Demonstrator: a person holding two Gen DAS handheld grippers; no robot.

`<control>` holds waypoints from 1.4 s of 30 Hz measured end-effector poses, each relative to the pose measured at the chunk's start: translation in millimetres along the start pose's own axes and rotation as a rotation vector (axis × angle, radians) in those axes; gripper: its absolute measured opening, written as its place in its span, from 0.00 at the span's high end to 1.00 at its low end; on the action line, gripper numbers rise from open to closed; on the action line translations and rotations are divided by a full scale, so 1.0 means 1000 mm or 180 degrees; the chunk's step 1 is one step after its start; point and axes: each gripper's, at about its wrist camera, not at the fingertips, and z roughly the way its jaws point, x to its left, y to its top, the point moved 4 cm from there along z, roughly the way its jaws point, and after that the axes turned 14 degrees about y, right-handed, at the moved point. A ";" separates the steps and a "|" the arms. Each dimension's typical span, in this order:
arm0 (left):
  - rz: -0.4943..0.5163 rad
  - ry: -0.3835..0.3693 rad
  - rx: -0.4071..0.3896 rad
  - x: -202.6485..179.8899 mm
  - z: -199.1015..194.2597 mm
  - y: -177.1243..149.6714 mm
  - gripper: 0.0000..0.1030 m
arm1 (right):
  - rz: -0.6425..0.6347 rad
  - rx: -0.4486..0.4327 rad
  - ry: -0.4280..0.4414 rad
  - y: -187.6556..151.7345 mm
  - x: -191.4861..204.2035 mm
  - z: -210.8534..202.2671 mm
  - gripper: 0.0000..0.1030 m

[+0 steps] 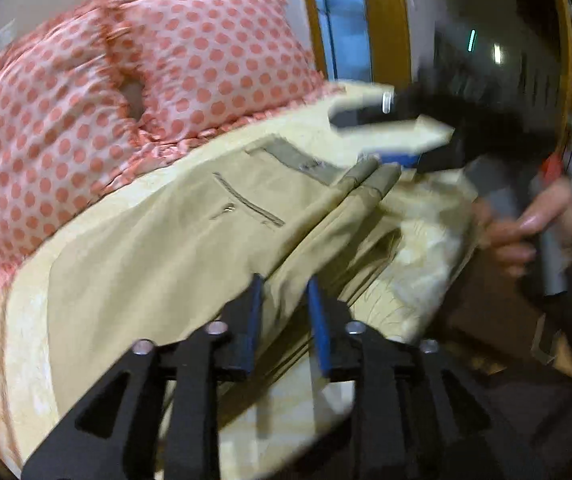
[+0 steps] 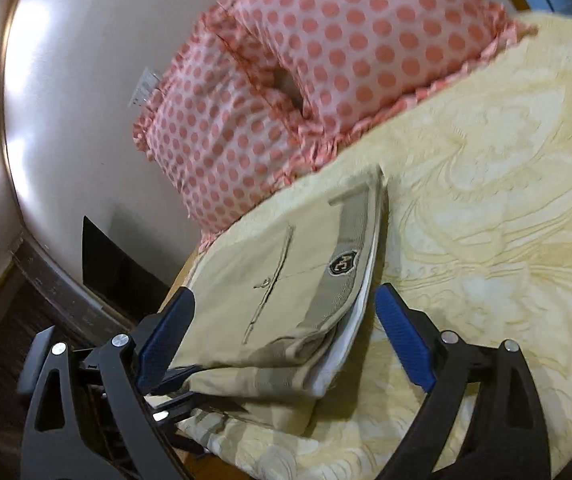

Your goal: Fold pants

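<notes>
**Left wrist view: pants between both grippers on bedspread**

The bedspread carries the khaki pants, long axis running from the left gripper away toward the right gripper. Left jaws are seen narrowed around a fabric ridge; actual contact cannot be told. Right jaws stand wide, straddling the waistband. No containers are seen.

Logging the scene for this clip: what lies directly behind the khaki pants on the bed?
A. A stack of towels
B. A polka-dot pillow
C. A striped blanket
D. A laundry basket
B: the right wrist view shows a pink pillow with coral dots lying on the yellow bedspread just past the far edge of the pants.
</notes>
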 end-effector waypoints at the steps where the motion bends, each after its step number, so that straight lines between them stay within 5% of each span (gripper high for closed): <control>1: -0.0135 0.0025 -0.0051 0.010 -0.006 0.004 0.46 | 0.0039 0.0040 -0.0038 0.000 -0.003 0.003 0.09; 2: -0.0307 0.0106 -0.0100 0.027 -0.011 0.007 0.33 | 0.0005 0.0075 -0.0177 -0.001 -0.004 0.006 0.13; 7: -0.1288 0.0597 0.0181 0.133 0.003 -0.011 0.30 | -0.0099 0.0155 -0.0625 -0.006 -0.006 0.011 0.19; 11: -0.1729 0.0503 0.0570 0.172 0.035 -0.029 0.30 | -0.0143 0.0433 -0.0453 -0.019 0.003 0.026 0.27; 19: -0.1782 0.0072 0.0960 0.175 0.090 -0.035 0.22 | -0.0196 0.0535 -0.0331 -0.011 -0.001 0.052 0.44; 21: -0.1814 0.0029 0.0991 0.178 0.093 -0.033 0.28 | -0.0114 0.0576 -0.0221 -0.013 -0.007 0.054 0.70; 22: -0.1813 0.0073 0.1022 0.181 0.096 -0.032 0.44 | -0.0065 0.0566 -0.0171 -0.012 -0.009 0.053 0.72; 23: -0.1802 0.0149 0.1068 0.185 0.098 -0.033 0.71 | 0.0026 0.0555 -0.0086 -0.010 -0.012 0.052 0.77; 26: -0.1932 -0.0011 0.1103 0.198 0.102 -0.031 0.89 | 0.0199 0.0491 0.0143 0.001 -0.012 0.052 0.84; 33: -0.1743 0.0160 0.0920 0.204 0.114 0.004 0.96 | -0.0055 0.0347 0.0194 0.051 0.007 0.073 0.86; 37: -0.1657 0.0499 0.0649 0.219 0.132 0.032 0.96 | -0.0248 0.0231 -0.0060 0.073 0.001 0.085 0.86; 40: -0.1603 0.0569 0.0745 0.219 0.145 0.029 0.94 | -0.0157 0.0420 -0.0419 0.065 -0.020 0.094 0.85; 42: -0.1474 0.0703 0.0798 0.216 0.143 0.021 0.79 | -0.0086 0.0566 -0.0786 0.060 -0.032 0.091 0.64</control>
